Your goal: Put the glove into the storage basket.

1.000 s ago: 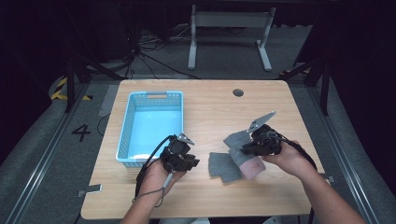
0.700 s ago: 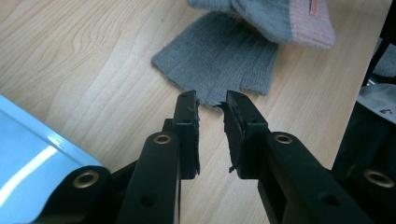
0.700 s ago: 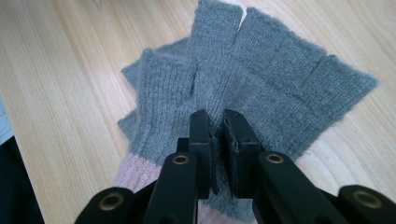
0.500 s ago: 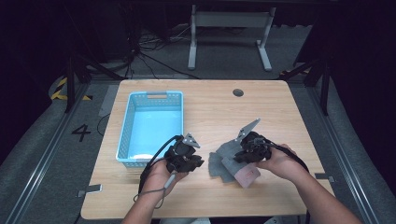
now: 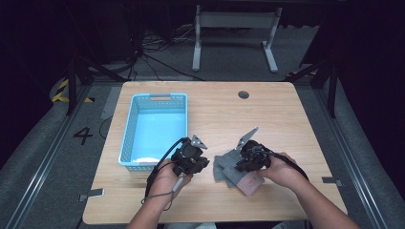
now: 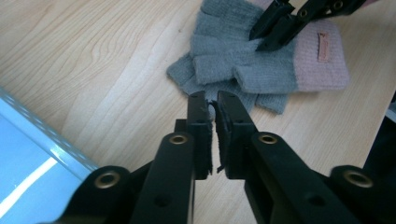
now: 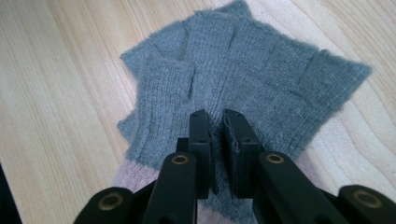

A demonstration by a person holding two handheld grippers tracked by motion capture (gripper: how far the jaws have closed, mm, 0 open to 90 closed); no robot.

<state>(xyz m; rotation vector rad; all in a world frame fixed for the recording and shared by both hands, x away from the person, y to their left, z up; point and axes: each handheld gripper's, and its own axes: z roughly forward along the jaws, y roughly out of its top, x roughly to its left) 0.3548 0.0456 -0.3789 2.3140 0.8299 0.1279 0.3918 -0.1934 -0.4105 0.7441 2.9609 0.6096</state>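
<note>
High view: L gripper (image 5: 203, 161) sits low over the table (image 5: 286, 119), just right of the blue basket's (image 5: 154, 98) near corner, jaws aimed at the grey gloves (image 5: 224, 166). It's just beside the glove pile's left edge; can't tell contact from up here. R gripper (image 5: 241, 164) is on top of the gloves, hand coming in from bottom right, cable trailing back over the wrist. Gloves lie in a heap betw. the two grippers, near the table's front edge, pink cuff (image 5: 250, 182) toward the person. Basket stands apart to the left.

L gripper view: L gripper (image 6: 211, 100) jaws have just been closing and now stand nearly together, only a thin slit betw. the pads; tips are at the near edge of the gloves (image 6: 233, 65). Looks like a bit of pale material in the slit, but can't tell if knit is really pinched. R gripper's black tips (image 6: 266, 39) press down on the glove fingers further off. Pink cuff (image 6: 322, 60) w/ small label lies to the right. Basket rim (image 6: 42, 140) shows lower left.

R gripper view: R gripper (image 7: 215, 116) jaws nearly closed, narrow gap, tips down on the grey knit of the top glove (image 7: 243, 60), near the palm. Can't tell whether fabric is caught betw. the pads. Glove fingers fan away from the camera, flat on the wood; pink cuff (image 7: 130, 175) sits under the gripper body.
</note>
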